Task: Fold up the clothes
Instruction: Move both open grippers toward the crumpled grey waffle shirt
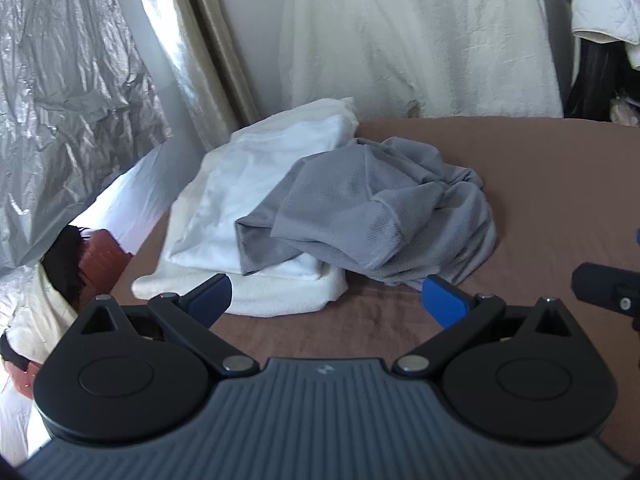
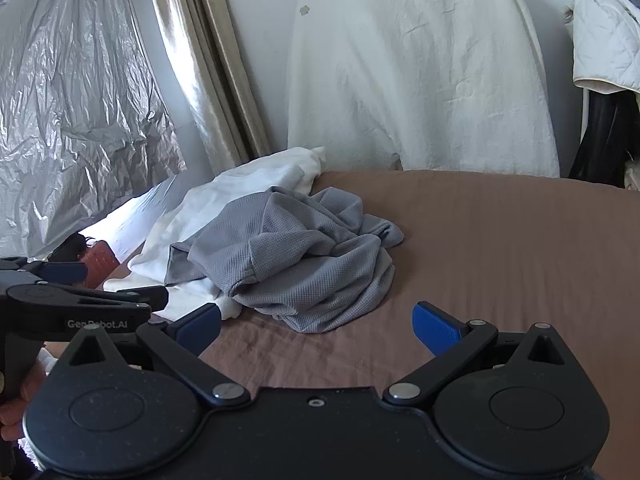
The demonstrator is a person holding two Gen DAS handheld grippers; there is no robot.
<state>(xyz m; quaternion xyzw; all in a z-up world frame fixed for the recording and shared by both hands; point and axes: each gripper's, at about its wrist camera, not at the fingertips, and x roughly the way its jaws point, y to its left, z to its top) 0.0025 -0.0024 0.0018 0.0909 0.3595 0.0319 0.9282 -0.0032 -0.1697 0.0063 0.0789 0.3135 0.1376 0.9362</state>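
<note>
Both grippers, left gripper [image 1: 326,300] and right gripper [image 2: 316,328], spread their fingers wide, holding nothing; ahead, the gray shirt [image 1: 372,216] lies crumpled, not yet folded.

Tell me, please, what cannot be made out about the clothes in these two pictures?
- Grey garment: crumpled in both views, so its type and shape stay unknown.
- White garment: partly covered by the grey one, so its full extent is hidden.
- Dark item beside the bed, left wrist view: shadowed, unidentifiable.

A crumpled shirt [image 1: 372,208] lies on the bed [image 1: 540,184], partly on a folded towel [image 1: 248,200] to its left; curtain [image 1: 188,48] behind.
</note>
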